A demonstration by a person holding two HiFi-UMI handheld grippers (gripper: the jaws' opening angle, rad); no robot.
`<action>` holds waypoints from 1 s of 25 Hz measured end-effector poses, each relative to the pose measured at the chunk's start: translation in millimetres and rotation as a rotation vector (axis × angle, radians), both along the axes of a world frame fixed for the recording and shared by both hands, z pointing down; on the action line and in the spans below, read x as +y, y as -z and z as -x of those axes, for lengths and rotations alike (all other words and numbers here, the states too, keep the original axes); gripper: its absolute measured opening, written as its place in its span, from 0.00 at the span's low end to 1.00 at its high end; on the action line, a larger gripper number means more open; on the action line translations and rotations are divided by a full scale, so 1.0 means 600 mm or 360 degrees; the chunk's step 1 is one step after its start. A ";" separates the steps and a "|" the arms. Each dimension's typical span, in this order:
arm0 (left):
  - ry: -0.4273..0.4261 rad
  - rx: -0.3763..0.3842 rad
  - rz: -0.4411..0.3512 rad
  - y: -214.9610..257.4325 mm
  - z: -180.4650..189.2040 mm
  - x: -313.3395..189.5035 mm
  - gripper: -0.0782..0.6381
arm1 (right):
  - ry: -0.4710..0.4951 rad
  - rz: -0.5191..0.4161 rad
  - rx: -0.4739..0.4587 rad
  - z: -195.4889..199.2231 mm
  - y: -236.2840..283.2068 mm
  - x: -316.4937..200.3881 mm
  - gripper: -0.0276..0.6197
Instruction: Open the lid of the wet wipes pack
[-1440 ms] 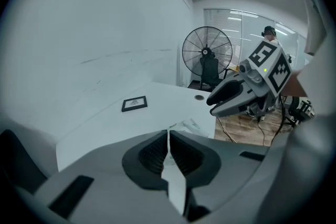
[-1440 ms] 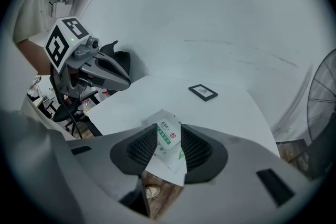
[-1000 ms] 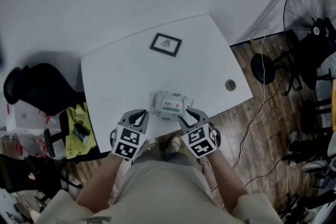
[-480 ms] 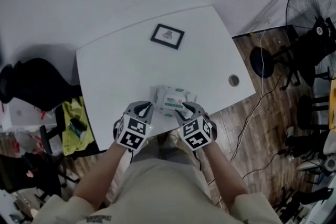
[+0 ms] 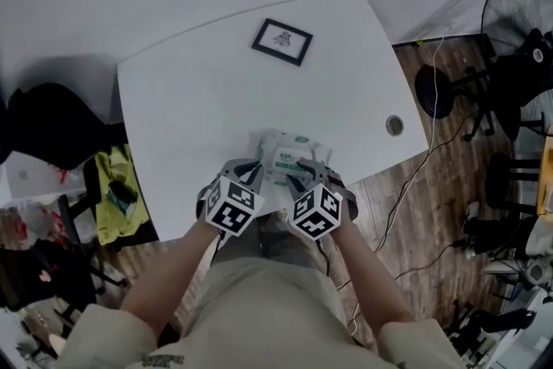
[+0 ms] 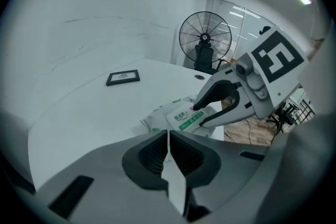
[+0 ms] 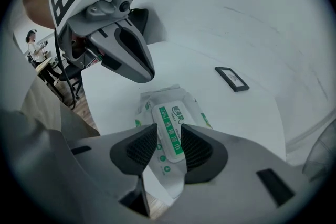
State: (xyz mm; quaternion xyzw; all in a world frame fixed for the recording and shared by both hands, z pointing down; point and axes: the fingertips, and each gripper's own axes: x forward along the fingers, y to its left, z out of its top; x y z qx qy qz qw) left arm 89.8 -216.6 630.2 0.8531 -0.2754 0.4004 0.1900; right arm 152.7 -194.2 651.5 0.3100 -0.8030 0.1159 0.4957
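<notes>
The wet wipes pack [image 5: 289,158] is white with a green-printed lid label and lies flat near the front edge of the white table [image 5: 199,99], lid down. My right gripper [image 5: 302,179] is open at the pack's near right end; in the right gripper view its jaws [image 7: 168,147] stand apart with the lid label [image 7: 170,118] showing between them. My left gripper [image 5: 251,175] sits just left of the pack, shut with nothing in it [image 6: 168,139]. The left gripper view shows the pack [image 6: 181,117] under the right gripper [image 6: 202,113].
A small black picture frame [image 5: 282,41] lies at the back of the table. A round cable hole [image 5: 395,125] is near the right edge. A standing fan [image 5: 518,22] is on the floor to the right, a black chair [image 5: 43,134] to the left.
Both grippers have moved forward from the table's front edge up to the pack and drawn closer together. The pack has not moved.
</notes>
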 end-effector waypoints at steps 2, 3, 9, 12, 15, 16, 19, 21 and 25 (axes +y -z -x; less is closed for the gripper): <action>-0.0020 -0.0022 0.0032 -0.017 0.000 0.004 0.15 | 0.0053 -0.0001 0.0049 0.004 -0.009 0.001 0.29; -0.0029 -0.0029 0.0045 -0.023 -0.001 0.006 0.15 | 0.0092 -0.0004 0.0078 0.006 -0.013 0.003 0.28; -0.0007 -0.0062 0.0110 -0.062 -0.002 0.010 0.15 | 0.0237 -0.0040 0.0208 0.011 -0.025 0.004 0.29; 0.0035 -0.0091 0.0114 -0.079 -0.004 0.010 0.15 | 0.0268 -0.0051 0.0242 0.010 -0.027 0.006 0.28; 0.0052 -0.0091 0.0144 -0.085 -0.004 0.007 0.15 | 0.0304 -0.0031 0.0258 0.011 -0.028 0.004 0.27; 0.0058 -0.0088 0.0159 -0.085 -0.003 0.007 0.15 | 0.0326 -0.0030 0.0267 0.012 -0.027 0.004 0.26; 0.0064 -0.0097 0.0191 -0.085 0.000 0.007 0.15 | 0.0371 -0.0038 0.0269 0.017 -0.016 0.010 0.19; 0.0064 -0.0106 0.0195 -0.086 0.000 0.008 0.15 | 0.0358 -0.0043 0.0235 0.018 -0.001 0.011 0.15; 0.0063 -0.0104 0.0177 -0.088 0.000 0.010 0.15 | 0.0251 -0.0103 0.0121 0.010 0.039 -0.016 0.12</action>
